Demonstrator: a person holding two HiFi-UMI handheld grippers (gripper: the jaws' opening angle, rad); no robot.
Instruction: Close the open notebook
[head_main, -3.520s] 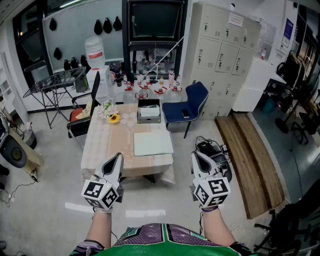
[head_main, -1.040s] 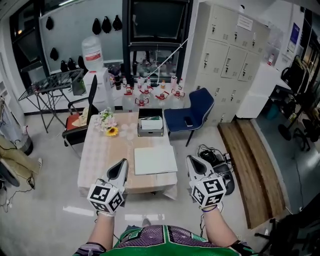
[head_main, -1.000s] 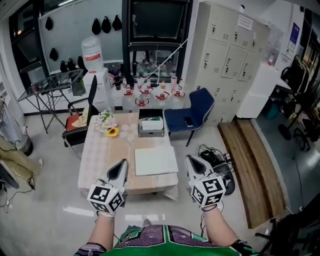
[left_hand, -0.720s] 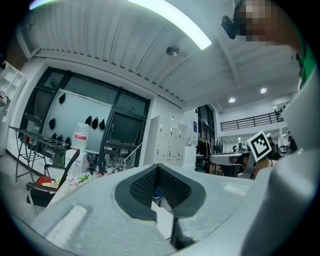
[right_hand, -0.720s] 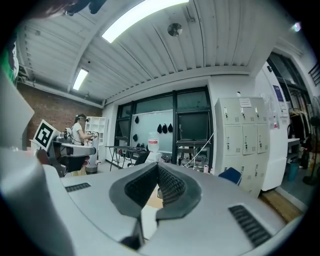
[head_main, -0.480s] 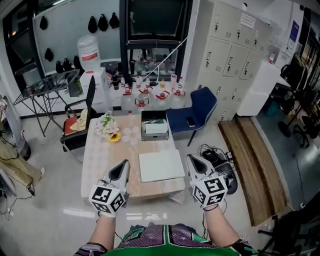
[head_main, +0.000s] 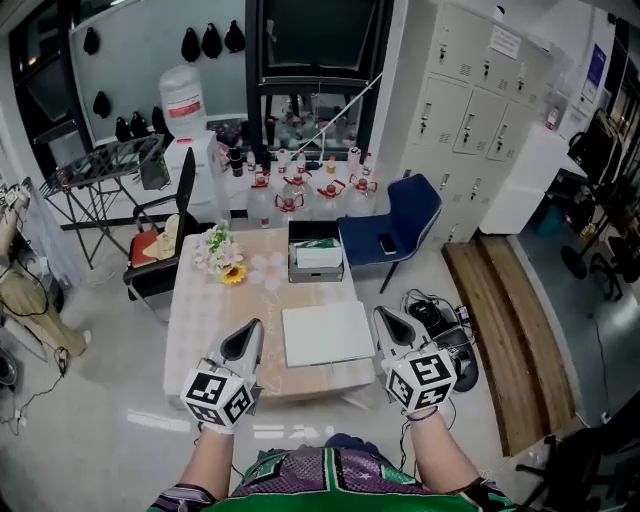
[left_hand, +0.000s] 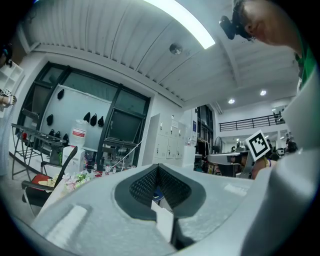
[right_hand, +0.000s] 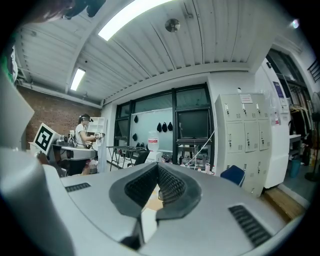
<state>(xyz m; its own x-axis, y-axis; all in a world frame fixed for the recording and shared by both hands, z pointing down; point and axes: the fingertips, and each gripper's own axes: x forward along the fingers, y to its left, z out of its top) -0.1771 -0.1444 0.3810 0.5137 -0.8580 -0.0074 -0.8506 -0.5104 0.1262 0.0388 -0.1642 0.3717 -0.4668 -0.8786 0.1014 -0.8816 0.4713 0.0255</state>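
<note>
A pale notebook (head_main: 328, 333) lies flat on the near right part of the cloth-covered table (head_main: 215, 320); from here I cannot make out its pages. In the head view both grippers are held level at the table's near edge, short of the notebook. My left gripper (head_main: 250, 328) is to the notebook's left, over the table's front edge. My right gripper (head_main: 385, 316) is just past the notebook's right side, off the table. In the gripper views the left gripper (left_hand: 158, 167) and the right gripper (right_hand: 158, 167) each show jaws closed together with nothing between them.
Flowers (head_main: 222, 255) and a dark box (head_main: 316, 250) with white contents stand at the table's far end. A blue chair (head_main: 405, 215) is at the far right, a black chair (head_main: 165, 230) at the left. Cables and a bag (head_main: 445, 325) lie on the floor at right.
Both grippers and the view have moved forward toward the table, so the notebook now lies between the two grippers. The jaws stayed shut.
</note>
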